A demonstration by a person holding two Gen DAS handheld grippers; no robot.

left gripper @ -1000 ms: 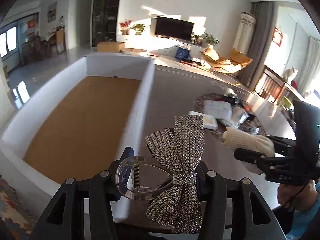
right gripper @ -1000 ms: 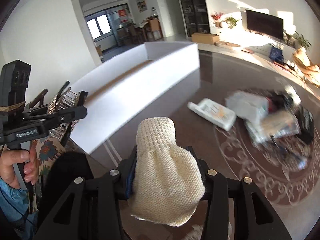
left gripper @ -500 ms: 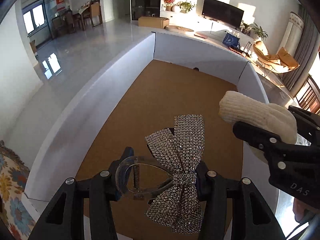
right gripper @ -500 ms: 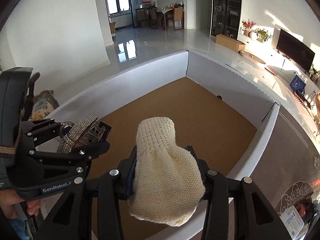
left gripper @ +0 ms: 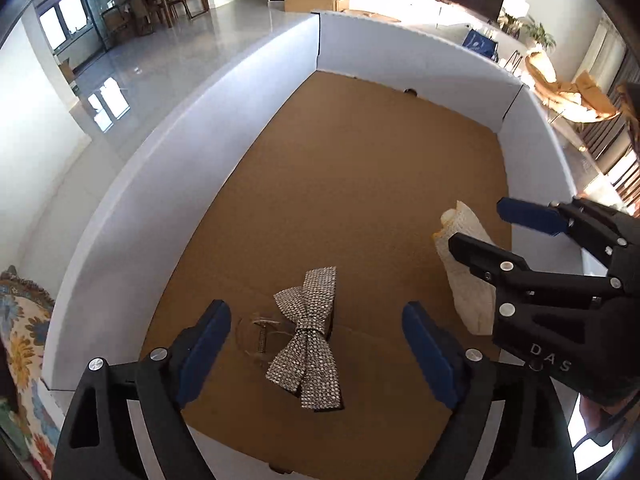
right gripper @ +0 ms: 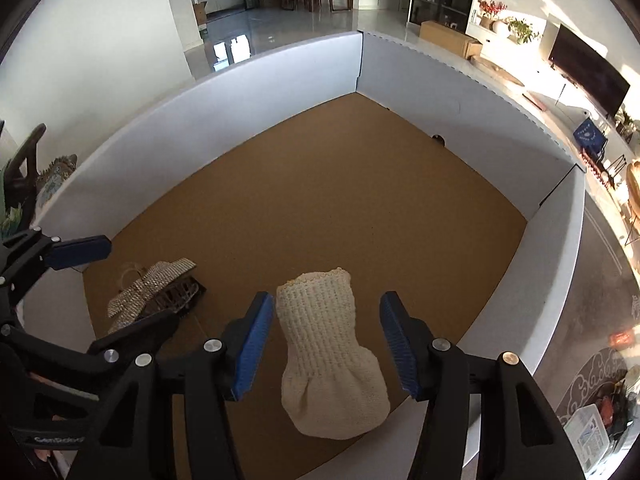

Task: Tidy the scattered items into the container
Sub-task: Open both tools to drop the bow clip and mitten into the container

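Both grippers hang over a big white-walled box (left gripper: 168, 168) (right gripper: 280, 80) with a brown floor. A rhinestone bow hair clip (left gripper: 306, 340) (right gripper: 152, 292) lies on that floor below my left gripper (left gripper: 316, 344), whose jaws are opening and stand well apart, clear of the clip. A cream knitted mitt (right gripper: 328, 356) (left gripper: 464, 276) sits between the blue pads of my right gripper (right gripper: 326, 344); the jaws are opening and the pads no longer touch it. In the left wrist view the right gripper (left gripper: 500, 228) stands at the right over the mitt.
Box walls rise on all sides. Right of the box runs a dark patterned tabletop (right gripper: 600, 320) with a heap of small items (right gripper: 600, 420). A flowered cushion (left gripper: 20, 340) lies at the left outside the box. A hand (right gripper: 40, 380) grips the left tool.
Both grippers swung from the tabletop over the box and tipped downward. The left let go of the bow clip, which dropped to the box floor; the right pads parted from the mitt.
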